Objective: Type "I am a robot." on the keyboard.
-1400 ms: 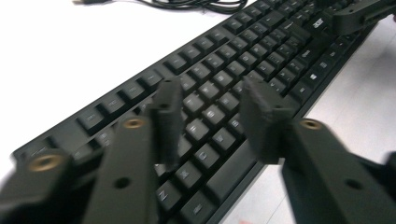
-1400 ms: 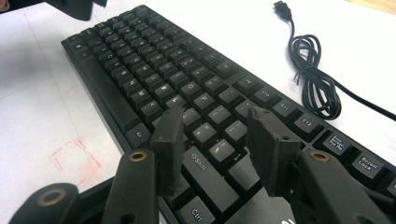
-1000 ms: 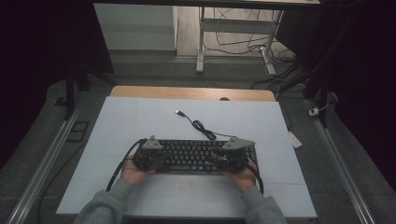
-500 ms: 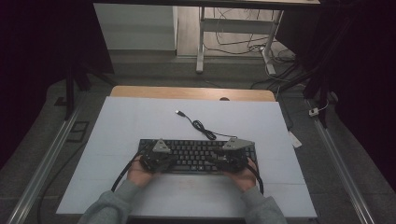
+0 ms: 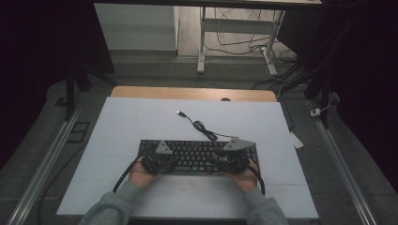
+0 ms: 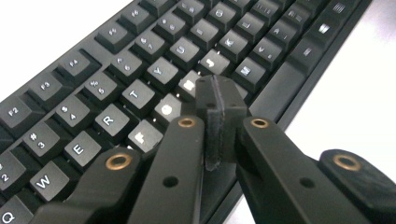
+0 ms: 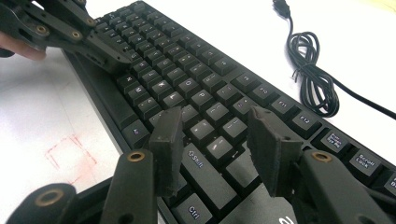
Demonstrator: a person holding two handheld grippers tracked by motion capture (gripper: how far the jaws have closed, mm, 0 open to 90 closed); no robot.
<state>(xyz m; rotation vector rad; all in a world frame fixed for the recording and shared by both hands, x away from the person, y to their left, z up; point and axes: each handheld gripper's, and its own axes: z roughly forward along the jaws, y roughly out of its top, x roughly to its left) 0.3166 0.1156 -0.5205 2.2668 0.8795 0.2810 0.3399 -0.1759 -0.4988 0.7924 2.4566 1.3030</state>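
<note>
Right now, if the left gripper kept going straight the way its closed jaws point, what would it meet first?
The keyboard. The left gripper, jaws shut, points down at the middle letter rows, so it would probably land on a key near H or J; exact depth is unclear.

White table (image 5: pixel 141 122), black keyboard (image 5: pixel 197 152) lying flat on it under both sets of jaws, coiled USB cable (image 5: pixel 202 126) beyond the jaws

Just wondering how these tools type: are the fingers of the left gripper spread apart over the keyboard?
No: in the left gripper view the left gripper has its fingers pressed together above the keyboard.
</note>
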